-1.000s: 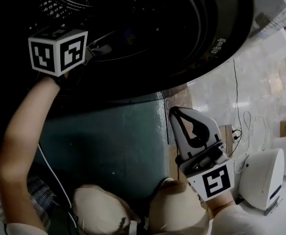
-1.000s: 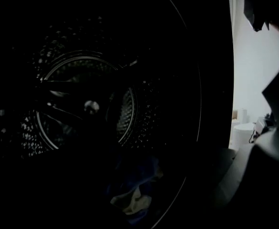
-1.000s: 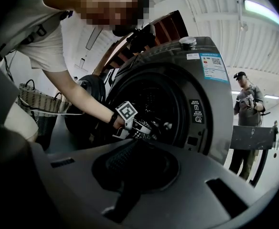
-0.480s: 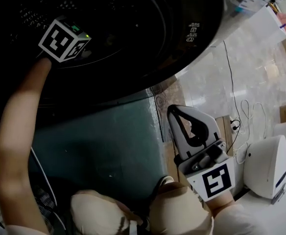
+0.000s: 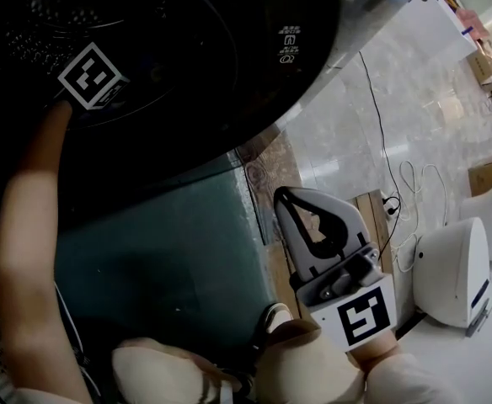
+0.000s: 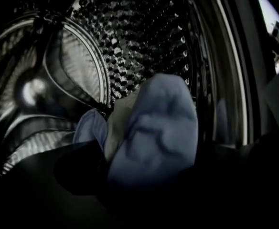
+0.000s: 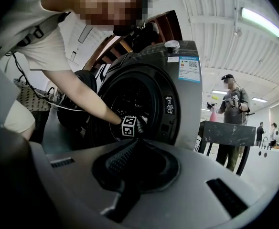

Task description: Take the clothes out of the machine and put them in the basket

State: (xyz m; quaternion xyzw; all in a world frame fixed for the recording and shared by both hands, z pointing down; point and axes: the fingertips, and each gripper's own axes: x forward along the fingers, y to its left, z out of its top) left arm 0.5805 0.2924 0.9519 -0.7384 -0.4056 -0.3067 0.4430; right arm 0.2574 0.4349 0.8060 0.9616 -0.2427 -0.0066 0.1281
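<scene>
The right gripper (image 5: 286, 195) hangs low beside the person's knee, its jaws together on nothing. Past it, the left gripper (image 5: 90, 76) reaches into the washing machine (image 5: 254, 82). In its own view its jaws are only dark shapes, and they have just been opening. A blue garment (image 6: 154, 128) seems to lie between them, unpinched, against the perforated drum (image 6: 130, 27). A second earlier the marker cube sat nearer the door and showed two faces; now it shows one.
</scene>
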